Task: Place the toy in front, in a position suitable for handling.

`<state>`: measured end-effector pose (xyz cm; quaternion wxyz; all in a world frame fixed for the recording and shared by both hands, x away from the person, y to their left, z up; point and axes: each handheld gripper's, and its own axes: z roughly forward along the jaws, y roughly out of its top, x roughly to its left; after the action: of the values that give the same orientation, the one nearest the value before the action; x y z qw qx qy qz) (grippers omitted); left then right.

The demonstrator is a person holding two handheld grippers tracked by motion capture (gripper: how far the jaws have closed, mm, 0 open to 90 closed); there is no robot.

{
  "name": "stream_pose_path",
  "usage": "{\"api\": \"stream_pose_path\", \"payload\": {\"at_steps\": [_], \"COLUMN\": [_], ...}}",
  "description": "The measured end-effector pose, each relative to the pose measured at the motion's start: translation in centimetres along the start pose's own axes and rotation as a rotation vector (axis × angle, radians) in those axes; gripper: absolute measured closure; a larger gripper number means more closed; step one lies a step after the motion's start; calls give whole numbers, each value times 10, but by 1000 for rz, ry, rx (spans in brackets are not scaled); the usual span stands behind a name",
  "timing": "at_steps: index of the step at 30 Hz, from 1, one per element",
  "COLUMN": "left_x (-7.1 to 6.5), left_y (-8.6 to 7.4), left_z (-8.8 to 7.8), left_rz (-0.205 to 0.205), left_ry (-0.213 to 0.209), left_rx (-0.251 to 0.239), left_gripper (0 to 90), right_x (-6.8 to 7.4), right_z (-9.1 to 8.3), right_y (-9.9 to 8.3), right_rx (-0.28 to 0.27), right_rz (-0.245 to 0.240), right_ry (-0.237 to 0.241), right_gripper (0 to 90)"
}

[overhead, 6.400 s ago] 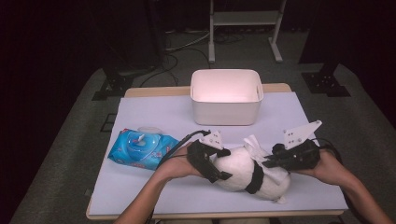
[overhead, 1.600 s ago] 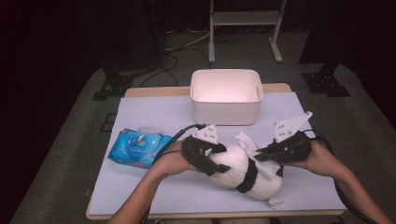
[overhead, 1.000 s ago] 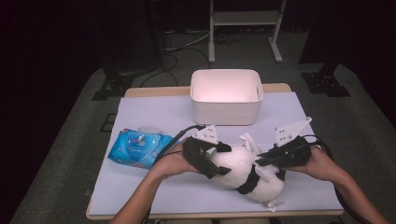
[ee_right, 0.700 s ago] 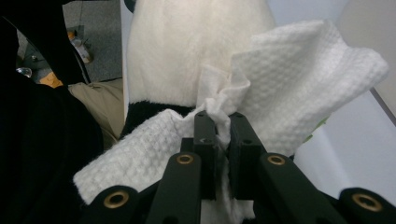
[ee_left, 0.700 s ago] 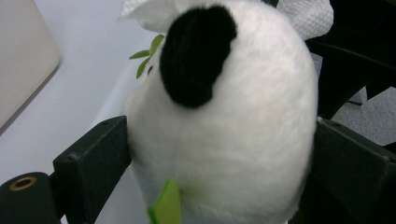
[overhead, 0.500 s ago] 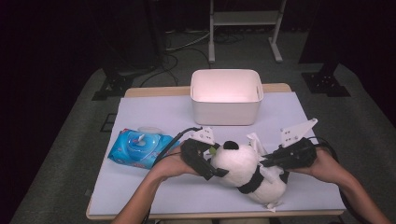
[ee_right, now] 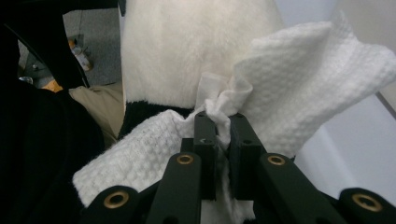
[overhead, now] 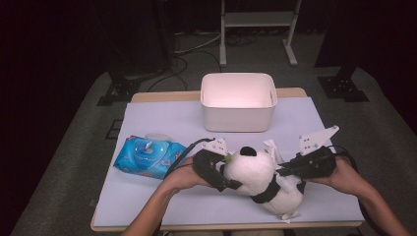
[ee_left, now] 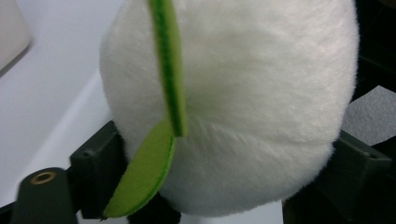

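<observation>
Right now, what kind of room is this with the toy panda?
Probably a lab or recording studio, not a home: one small table with a white cover stands amid dark surroundings, black cables trail over grey carpet, and a metal stand sits behind the white plastic bin.

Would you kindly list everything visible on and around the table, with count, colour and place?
plush panda: one, white and black with a green leaf, front of table, head between the left gripper's jaws
wipe: one, white, pinched in the right gripper against the panda
wipes pack: one, blue, front left
bin: one, white, back centre
table: one, pale cover, wooden edge
metal stand: one, grey, behind table
left gripper: black, jaws wide around the head
right gripper: black, shut on wipe
hands: two, front edge
</observation>
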<state>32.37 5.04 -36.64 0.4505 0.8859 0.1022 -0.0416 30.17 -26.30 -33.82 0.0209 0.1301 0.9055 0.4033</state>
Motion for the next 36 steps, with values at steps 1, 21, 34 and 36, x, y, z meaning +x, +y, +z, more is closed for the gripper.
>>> {"api": "stream_pose_path", "payload": {"at_steps": [1, 21, 34, 36], "left_x": [0, -10, -13, -13], "left_y": [1, 26, 32, 33], "left_z": [-1, -35, -49, -48], "left_rz": [1, 47, 59, 56], "left_ry": [3, 66, 90, 90], "left_rx": [-8, -37, -13, -10], "left_gripper": [169, 227, 234, 234], "right_x": [0, -2, -6, -5], "right_z": [0, -7, -10, -14], "right_y": [0, 8, 9, 13], "right_rx": [-7, -95, -152, -161], "right_rz": [-7, 9, 26, 17], "right_ry": [-4, -1, 28, 24], "right_gripper": [828, 832, 838, 838]}}
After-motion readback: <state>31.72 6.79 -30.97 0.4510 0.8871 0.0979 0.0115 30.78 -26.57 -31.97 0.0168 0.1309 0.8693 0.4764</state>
